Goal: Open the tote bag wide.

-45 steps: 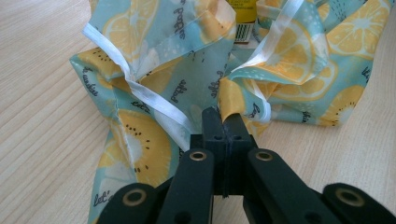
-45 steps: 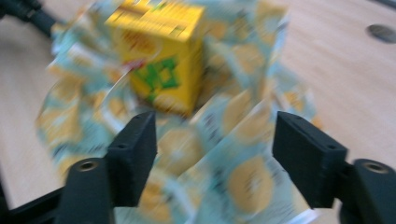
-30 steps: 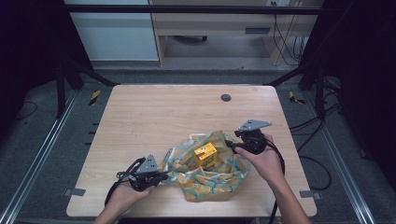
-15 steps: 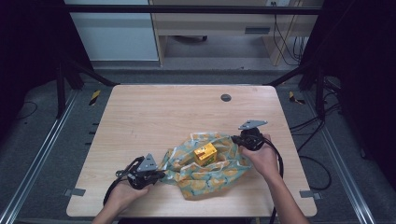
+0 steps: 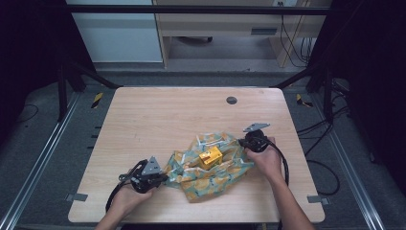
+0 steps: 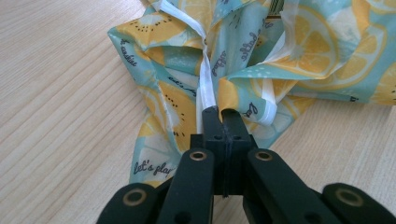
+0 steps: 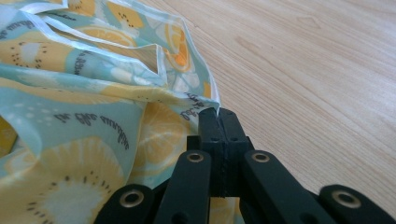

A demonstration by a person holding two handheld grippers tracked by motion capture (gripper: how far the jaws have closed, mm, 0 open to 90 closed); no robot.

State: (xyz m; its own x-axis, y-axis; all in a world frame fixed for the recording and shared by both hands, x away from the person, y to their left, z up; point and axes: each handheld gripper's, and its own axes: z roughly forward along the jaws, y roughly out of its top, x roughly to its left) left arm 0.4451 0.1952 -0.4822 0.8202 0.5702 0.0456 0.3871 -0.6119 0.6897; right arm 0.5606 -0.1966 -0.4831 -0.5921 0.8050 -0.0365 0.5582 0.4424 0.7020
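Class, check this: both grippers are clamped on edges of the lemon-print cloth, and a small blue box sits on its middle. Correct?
Not quite: the small box is yellow, not blue, as the high view shows. The left gripper and right gripper are indeed clamped on the lemon-print cloth.

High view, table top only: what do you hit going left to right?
left gripper → fruit-print cloth → yellow box → right gripper

Left gripper (image 5: 160, 178) fingers pinched together; right gripper (image 5: 242, 142) likewise.
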